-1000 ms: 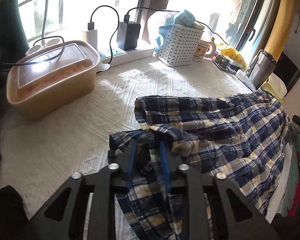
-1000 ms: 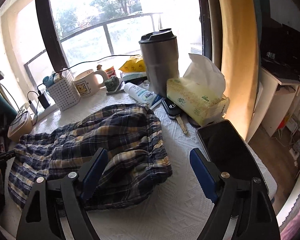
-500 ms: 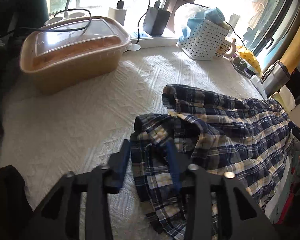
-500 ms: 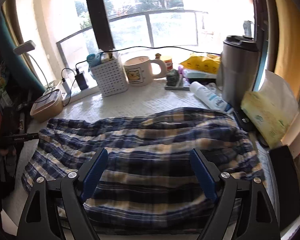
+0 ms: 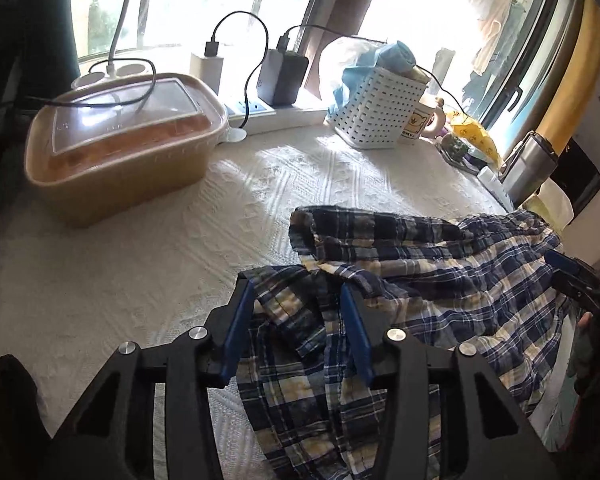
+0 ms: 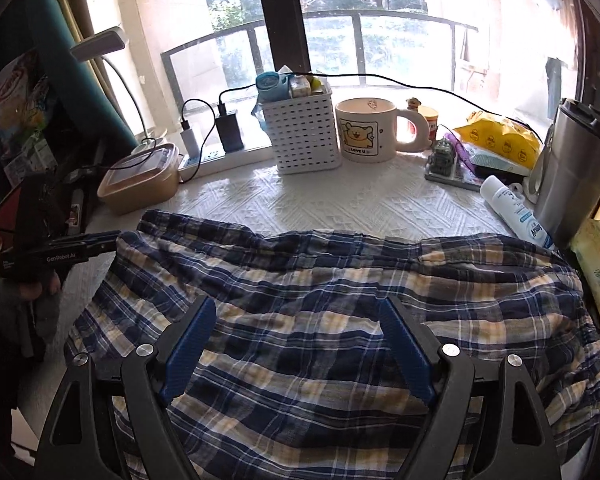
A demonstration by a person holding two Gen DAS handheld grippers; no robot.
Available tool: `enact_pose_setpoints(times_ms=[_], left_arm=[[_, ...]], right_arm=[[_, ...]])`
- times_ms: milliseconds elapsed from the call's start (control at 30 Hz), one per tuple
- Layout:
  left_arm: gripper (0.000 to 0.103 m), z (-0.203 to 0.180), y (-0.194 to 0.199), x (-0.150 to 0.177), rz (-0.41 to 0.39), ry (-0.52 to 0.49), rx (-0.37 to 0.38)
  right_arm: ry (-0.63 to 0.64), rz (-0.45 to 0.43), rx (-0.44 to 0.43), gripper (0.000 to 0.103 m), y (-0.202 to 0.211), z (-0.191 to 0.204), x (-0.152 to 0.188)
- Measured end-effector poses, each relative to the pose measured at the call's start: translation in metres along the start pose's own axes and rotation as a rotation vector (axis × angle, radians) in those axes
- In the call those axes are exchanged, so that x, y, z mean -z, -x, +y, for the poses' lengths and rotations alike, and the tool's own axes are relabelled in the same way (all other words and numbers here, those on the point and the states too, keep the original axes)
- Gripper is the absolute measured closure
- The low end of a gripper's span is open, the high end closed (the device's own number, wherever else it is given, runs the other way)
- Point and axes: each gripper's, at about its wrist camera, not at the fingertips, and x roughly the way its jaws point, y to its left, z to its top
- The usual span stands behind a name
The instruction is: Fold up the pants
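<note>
**A:** So where are we on the pants? Biggest thing first: the table (image 6: 380,200) with its white textured cover holds everything, and the plaid pants (image 6: 340,288) are spread across the near half of it, one end draping off the front edge toward the camera. Still rumpled, no clean fold that I can see.

**B:** Yep. The left end is bunched up, with a flap lying over itself. My guess is that's why the left gripper (image 5: 296,304) sits right there. Its blue pads stand apart on either side of that crumpled bit, fabric between them but not pinched.

**A:** And the right gripper (image 6: 296,320)?

**B:** Spread wide, hanging over the middle of the pants, holding nothing. Can't tell if it's touching cloth. I'd say it's there to pin or smooth the middle while the other end gets sorted.

**A:** Clutter at the back?

**B:** Tan lidded container (image 5: 120,140) at the left, white basket (image 6: 304,132), bear mug (image 6: 368,128), steel tumbler (image 6: 572,168), lotion tube (image 6: 516,212). All along the window side, apart from the cloth except the tube, which sits just beside the far hem. Leaves the front free for folding, I reckon.
</note>
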Motion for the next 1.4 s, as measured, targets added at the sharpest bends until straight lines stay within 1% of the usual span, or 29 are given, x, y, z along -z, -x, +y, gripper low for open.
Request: enact_pose_setpoints(times_ms=[67, 133, 267, 300, 333, 367, 467, 533, 667, 833, 867, 967, 1033, 1067, 1100, 1167, 1333, 1400], left_arm=[[0.059, 0.004, -0.007, 0.003, 0.031, 0.036, -0.010], [0.059, 0.007, -0.008, 0.006, 0.042, 0.059, -0.025], [0.059, 0.008, -0.013, 0.009, 0.062, 0.082, 0.011], [0.073, 0.008, -0.013, 0.010, 0.059, 0.083, 0.027], [0.091, 0.007, -0.014, 0.009, 0.059, 0.087, 0.051], [0.102, 0.007, -0.015, 0.009, 0.061, 0.094, 0.066], [0.102, 0.010, -0.016, 0.005, 0.040, 0.124, 0.091], [0.102, 0.013, -0.011, 0.001, 0.012, 0.139, 0.112], [0.102, 0.020, -0.004, -0.015, -0.024, 0.135, 0.109], [0.102, 0.026, -0.003, -0.041, -0.059, 0.112, 0.081], [0.102, 0.028, -0.005, -0.044, -0.054, 0.111, 0.079], [0.099, 0.037, -0.011, -0.048, 0.016, 0.152, 0.079], [0.079, 0.035, 0.003, -0.041, 0.005, 0.134, 0.044], [0.057, 0.034, 0.011, -0.037, -0.006, 0.123, 0.030], [0.049, 0.034, 0.021, -0.030, -0.017, 0.117, 0.022], [0.048, 0.033, 0.039, -0.015, -0.019, 0.110, 0.023], [0.048, 0.030, 0.073, 0.030, 0.005, 0.098, -0.058], [0.048, 0.029, 0.084, 0.048, 0.014, 0.109, -0.074]], right_arm=[[-0.021, 0.005, 0.011, 0.018, 0.000, -0.007, 0.002], [-0.035, 0.005, 0.023, 0.018, 0.000, -0.014, 0.004], [-0.052, 0.008, 0.027, 0.018, -0.001, -0.021, 0.007], [-0.055, 0.010, 0.026, 0.018, -0.002, -0.022, 0.007], [-0.057, 0.012, 0.024, 0.018, -0.003, -0.022, 0.008], [-0.058, 0.013, 0.022, 0.018, -0.005, -0.022, 0.008], [-0.057, 0.013, 0.013, 0.018, -0.007, -0.020, 0.008], [-0.060, 0.013, 0.011, 0.018, -0.009, -0.021, 0.009], [-0.071, 0.019, 0.010, 0.018, -0.010, -0.025, 0.011], [-0.085, 0.018, 0.010, 0.018, -0.010, -0.028, 0.012], [-0.084, 0.018, 0.009, 0.018, -0.010, -0.028, 0.012], [-0.080, 0.022, 0.007, 0.018, -0.012, -0.024, 0.013], [-0.078, 0.023, 0.005, 0.018, -0.012, -0.021, 0.014], [-0.070, 0.020, 0.001, 0.018, -0.010, -0.019, 0.014], [-0.059, 0.018, -0.005, 0.018, -0.009, -0.015, 0.015], [-0.030, 0.021, -0.023, 0.018, -0.009, -0.006, 0.015], [0.099, 0.035, -0.107, 0.018, -0.009, 0.042, 0.015], [0.155, 0.042, -0.146, 0.018, -0.010, 0.068, 0.016]])
